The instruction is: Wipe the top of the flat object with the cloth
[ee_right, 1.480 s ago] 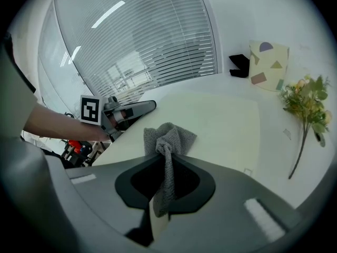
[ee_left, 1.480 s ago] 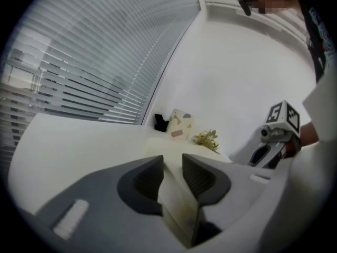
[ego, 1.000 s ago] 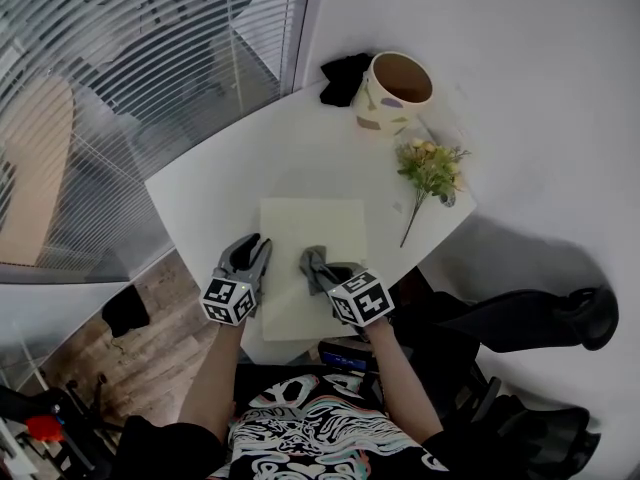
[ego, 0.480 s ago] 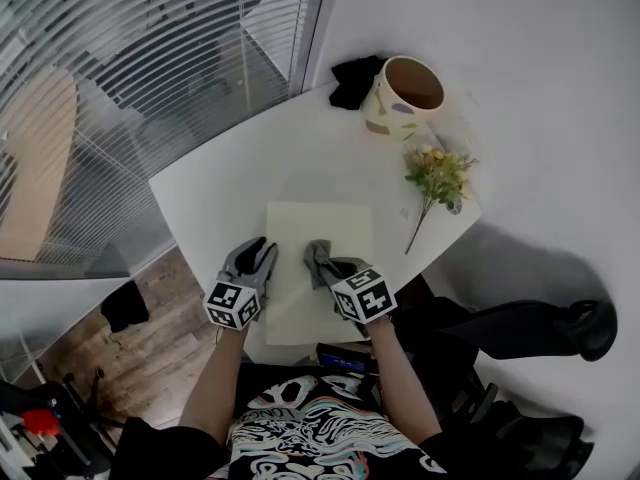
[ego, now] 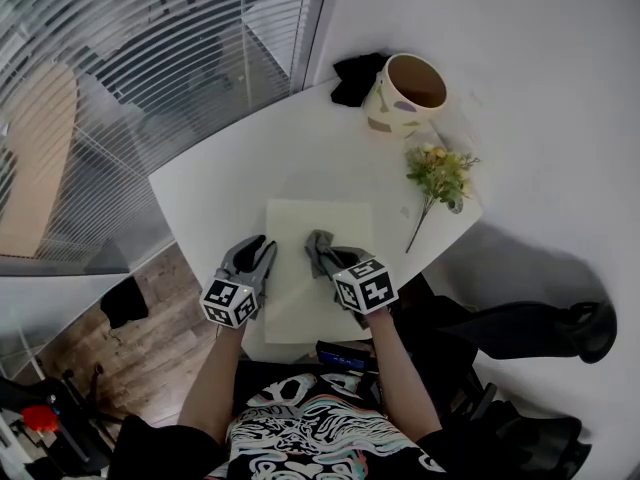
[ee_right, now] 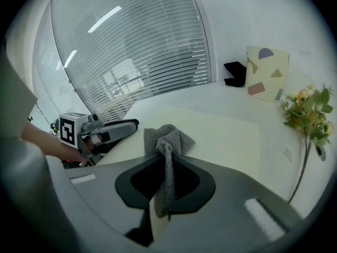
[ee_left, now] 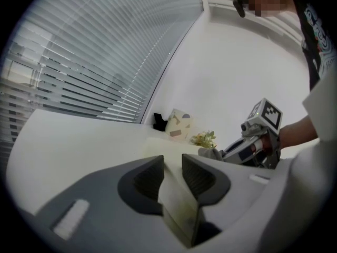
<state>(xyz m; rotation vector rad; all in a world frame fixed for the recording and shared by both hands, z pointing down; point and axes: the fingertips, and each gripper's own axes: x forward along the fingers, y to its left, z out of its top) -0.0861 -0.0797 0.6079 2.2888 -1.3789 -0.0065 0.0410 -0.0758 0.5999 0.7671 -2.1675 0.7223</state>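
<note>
One white table carries one pale flat mat near its front edge. Beyond the mat and clear of it are one patterned pot, one flower sprig and one black bundle, perhaps fabric. One grey cloth rests on the mat, pinched tight by the right gripper. The left gripper nips the mat's left edge.

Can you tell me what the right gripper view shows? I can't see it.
The right gripper's jaws pinch a grey cloth over a pale board on a white table. The left gripper grips the board's left edge, and a pot and flowers are at the right.
</note>
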